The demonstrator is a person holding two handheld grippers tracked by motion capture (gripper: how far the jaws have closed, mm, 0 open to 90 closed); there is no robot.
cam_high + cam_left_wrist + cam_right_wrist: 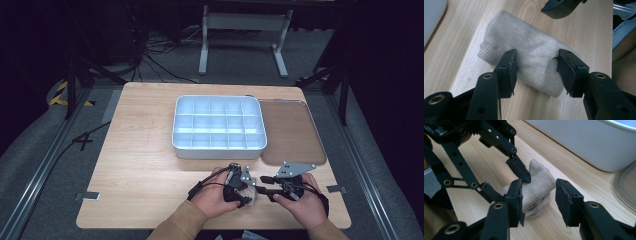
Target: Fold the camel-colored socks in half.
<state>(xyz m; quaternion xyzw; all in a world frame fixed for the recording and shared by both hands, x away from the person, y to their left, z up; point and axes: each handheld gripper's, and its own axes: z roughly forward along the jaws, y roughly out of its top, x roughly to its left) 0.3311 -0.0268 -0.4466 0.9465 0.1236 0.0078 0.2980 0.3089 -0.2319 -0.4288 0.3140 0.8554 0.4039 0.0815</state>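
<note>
Wooden worktop (140,150), white compartment tray (218,123) at the back; near the front edge lies a rolled beige sock (529,56). Left gripper (537,66) has its jaws clamped across it; right gripper (539,195) has jaws released, sock between them.

My left gripper (244,191) hides most of the sock (251,194) bottom centre, high view. Tray (584,142) cut off upper right, right gripper view.

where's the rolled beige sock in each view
High view: the sock lies low centre on the table, between the two hands.
Left gripper view: centre, clamped between that gripper's jaws.
Right gripper view: centre, just ahead of the open jaws.
Shared landmark: the white compartment tray, beyond the sock.
</note>
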